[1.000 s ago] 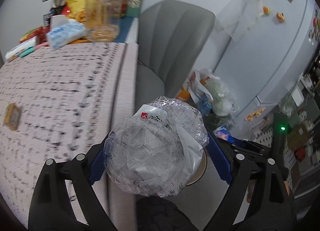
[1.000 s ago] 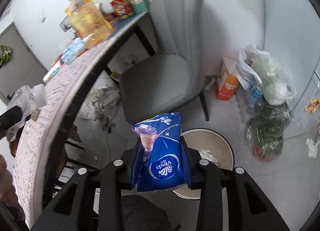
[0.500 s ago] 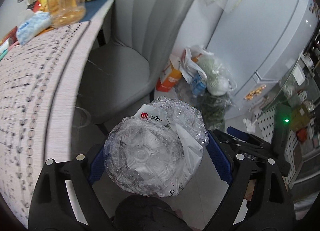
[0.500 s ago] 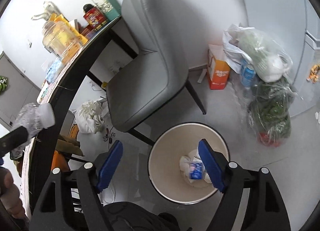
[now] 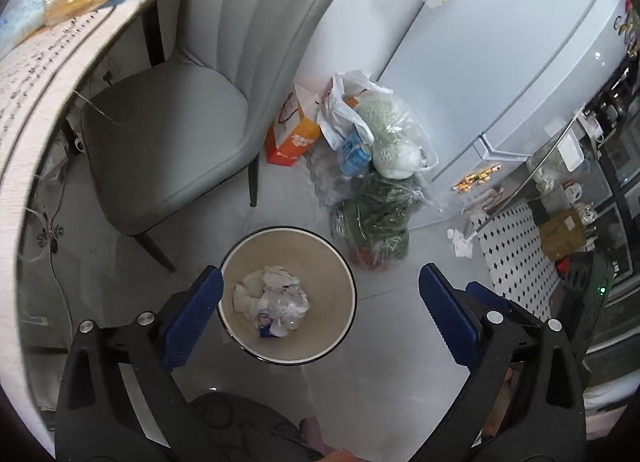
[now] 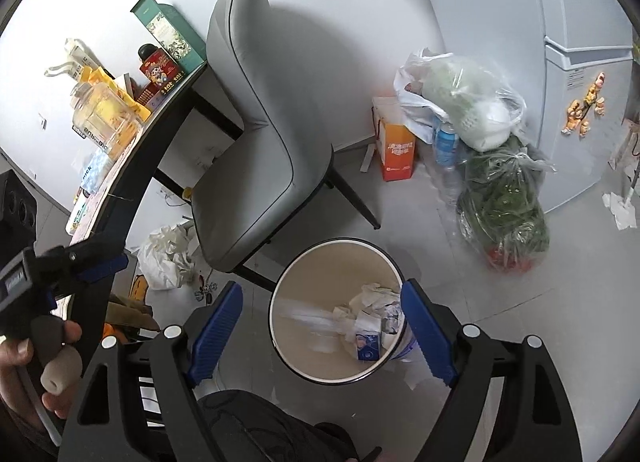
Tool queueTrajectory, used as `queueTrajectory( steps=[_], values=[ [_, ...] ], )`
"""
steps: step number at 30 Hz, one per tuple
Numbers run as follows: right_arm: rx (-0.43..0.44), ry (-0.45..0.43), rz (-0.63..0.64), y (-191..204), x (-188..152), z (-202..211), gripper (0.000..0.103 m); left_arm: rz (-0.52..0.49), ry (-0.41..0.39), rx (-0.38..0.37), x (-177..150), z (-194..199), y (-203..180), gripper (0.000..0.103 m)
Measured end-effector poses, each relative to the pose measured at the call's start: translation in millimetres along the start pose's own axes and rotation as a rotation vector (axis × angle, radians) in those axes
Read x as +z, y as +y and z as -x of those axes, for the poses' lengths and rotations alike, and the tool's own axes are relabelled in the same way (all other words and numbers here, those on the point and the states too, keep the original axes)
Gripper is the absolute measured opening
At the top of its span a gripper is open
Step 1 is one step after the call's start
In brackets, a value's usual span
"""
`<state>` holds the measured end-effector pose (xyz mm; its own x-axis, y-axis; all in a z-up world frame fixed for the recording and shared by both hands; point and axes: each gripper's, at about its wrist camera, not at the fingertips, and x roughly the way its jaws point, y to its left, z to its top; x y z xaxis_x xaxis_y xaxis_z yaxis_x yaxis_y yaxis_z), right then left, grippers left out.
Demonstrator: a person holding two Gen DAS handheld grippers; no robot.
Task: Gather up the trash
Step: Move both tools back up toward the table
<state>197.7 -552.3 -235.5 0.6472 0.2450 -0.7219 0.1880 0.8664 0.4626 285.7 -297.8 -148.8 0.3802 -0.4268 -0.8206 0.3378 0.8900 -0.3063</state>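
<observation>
A round beige trash bin [image 5: 328, 262] with a dark rim stands on the grey floor; it also shows in the right wrist view [image 6: 304, 286]. Crumpled plastic and paper trash [image 5: 276, 302] lies at its bottom, with a blue tissue pack [image 6: 368, 342] among it. My left gripper [image 5: 320, 314] is open and empty, hovering above the bin. My right gripper [image 6: 324, 326] is open and empty, also above the bin. The left gripper's body [image 6: 60, 270] shows at the left in the right wrist view.
A grey chair [image 5: 180, 121] stands beside the bin, next to a table [image 5: 40, 61] with bottles and boxes. Plastic bags of groceries [image 5: 376, 181] and an orange carton [image 5: 292, 137] sit by a white fridge [image 5: 500, 61]. A white bag [image 6: 168, 254] lies under the table.
My left gripper opened and the crumpled clear plastic bottle dropped into the bin. My right gripper had released the blue tissue pack half a second earlier and stays open. Both grippers swung from the table toward the bin.
</observation>
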Motion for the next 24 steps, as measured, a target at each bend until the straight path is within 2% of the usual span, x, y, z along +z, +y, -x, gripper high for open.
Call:
queueTrajectory(
  steps=[7,16,24],
  values=[
    [0.025,-0.001,0.036,25,1,7,0.081,0.002,-0.076,0.066,-1,49,18,0.097],
    [0.069,-0.029,0.134,96,5,31,0.095,0.046,-0.197,0.109,-10,116,49,0.097],
    [0.094,-0.03,0.221,161,0,49,0.095,0.111,-0.31,0.122,-33,178,84,0.097]
  ],
)
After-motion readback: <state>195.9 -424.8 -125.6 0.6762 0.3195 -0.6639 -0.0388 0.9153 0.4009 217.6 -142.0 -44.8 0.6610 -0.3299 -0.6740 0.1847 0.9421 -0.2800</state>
